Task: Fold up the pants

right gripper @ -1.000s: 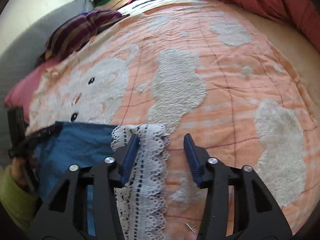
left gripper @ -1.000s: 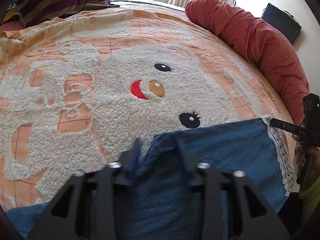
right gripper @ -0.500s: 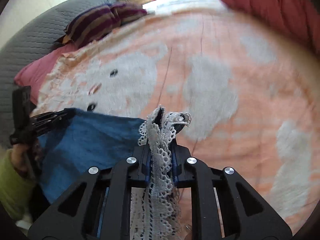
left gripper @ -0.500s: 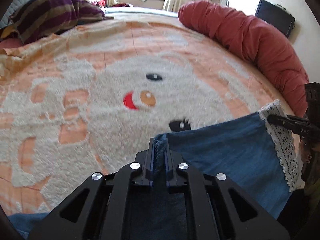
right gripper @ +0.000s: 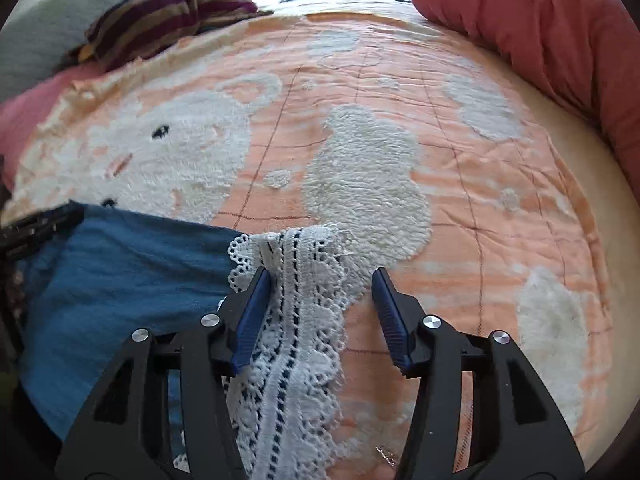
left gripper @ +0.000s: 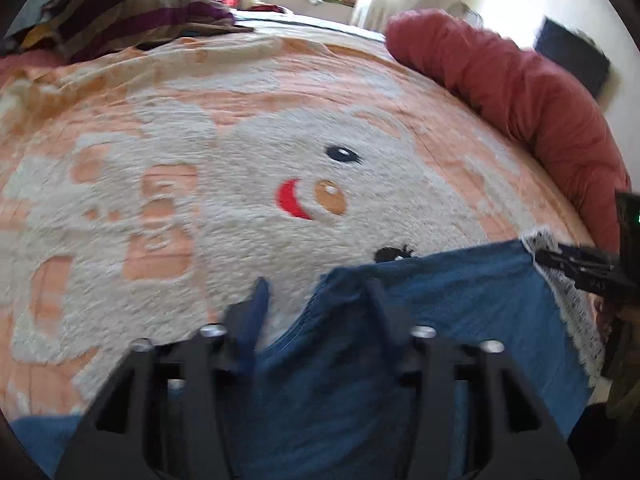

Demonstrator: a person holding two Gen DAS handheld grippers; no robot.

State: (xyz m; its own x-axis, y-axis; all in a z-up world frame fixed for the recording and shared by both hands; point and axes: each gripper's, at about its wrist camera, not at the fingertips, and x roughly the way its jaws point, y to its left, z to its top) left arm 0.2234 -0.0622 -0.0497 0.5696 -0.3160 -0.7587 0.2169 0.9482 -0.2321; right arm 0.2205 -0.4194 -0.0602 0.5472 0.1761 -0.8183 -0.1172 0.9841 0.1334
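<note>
The blue denim pants (left gripper: 420, 344) lie on the orange bear blanket, and they also show in the right wrist view (right gripper: 120, 276). A white lace hem (right gripper: 304, 320) runs along the pants' right end. My left gripper (left gripper: 318, 294) is open, its fingers on either side of the pants' far left corner. My right gripper (right gripper: 322, 284) is open over the lace hem, which lies loose between the fingers. The right gripper shows at the edge of the left wrist view (left gripper: 580, 266), and the left gripper at the edge of the right wrist view (right gripper: 40, 224).
The orange blanket (left gripper: 200, 128) with a white bear covers the bed. A rolled red duvet (left gripper: 520, 92) lies along the right side. A striped purple pillow (left gripper: 132, 8) sits at the far left, with a pink pillow (right gripper: 24, 120) beside it.
Both grippers were shut on the pants half a second ago, left on the corner, right on the lace. Both have now opened and the cloth has dropped back flat on the blanket.
</note>
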